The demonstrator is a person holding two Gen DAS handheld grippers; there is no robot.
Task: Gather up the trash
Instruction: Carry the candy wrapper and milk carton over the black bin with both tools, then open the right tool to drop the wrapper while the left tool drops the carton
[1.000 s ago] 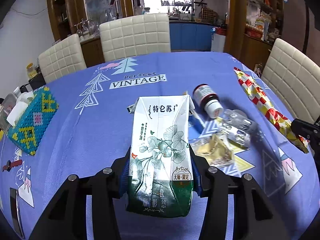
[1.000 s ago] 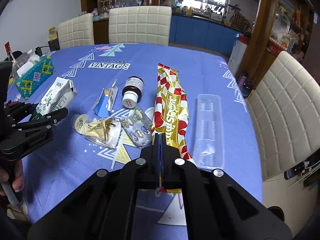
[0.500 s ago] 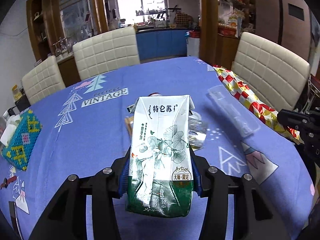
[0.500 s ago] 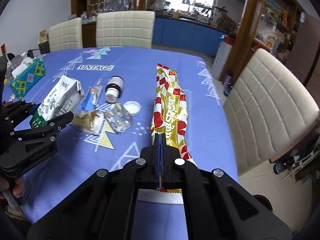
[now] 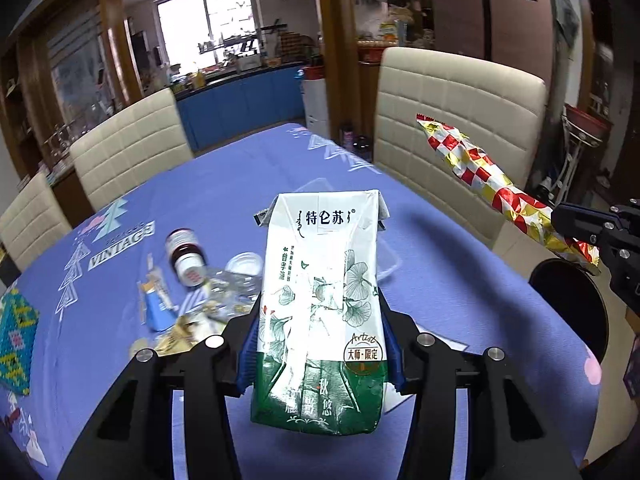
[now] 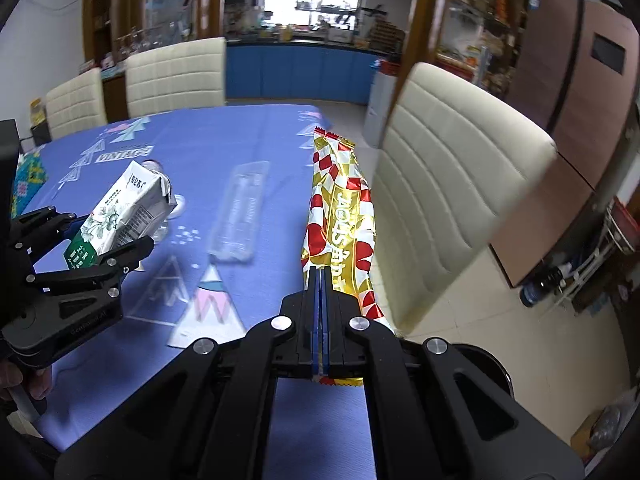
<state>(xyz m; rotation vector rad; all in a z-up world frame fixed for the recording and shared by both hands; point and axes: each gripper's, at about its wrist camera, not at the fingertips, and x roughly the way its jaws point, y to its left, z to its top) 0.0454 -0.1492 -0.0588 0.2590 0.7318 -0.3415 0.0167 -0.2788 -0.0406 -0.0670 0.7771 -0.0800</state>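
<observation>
My left gripper (image 5: 318, 324) is shut on a white and green milk carton (image 5: 320, 296) and holds it above the blue table (image 5: 240, 184). The carton also shows in the right wrist view (image 6: 120, 212). My right gripper (image 6: 323, 280) is shut on the end of a long gold and red snack wrapper (image 6: 340, 208), held in the air near the table's right edge. The wrapper also shows in the left wrist view (image 5: 484, 176), above a black bin (image 5: 568, 300) beside the table. A brown bottle (image 5: 185, 258), a blue scrap (image 5: 154, 308) and foil wrappers (image 5: 224, 300) lie on the table.
A clear plastic tray (image 6: 240, 208) lies on the table. A beaded tissue box (image 5: 14, 340) sits at the left edge. Cream chairs (image 6: 452, 184) stand around the table. The black bin's rim shows in the right wrist view (image 6: 484, 364) below my right gripper.
Both grippers have swung right with their loads. The wrapper has been lifted off the table and now hangs over the bin beside the table edge.
</observation>
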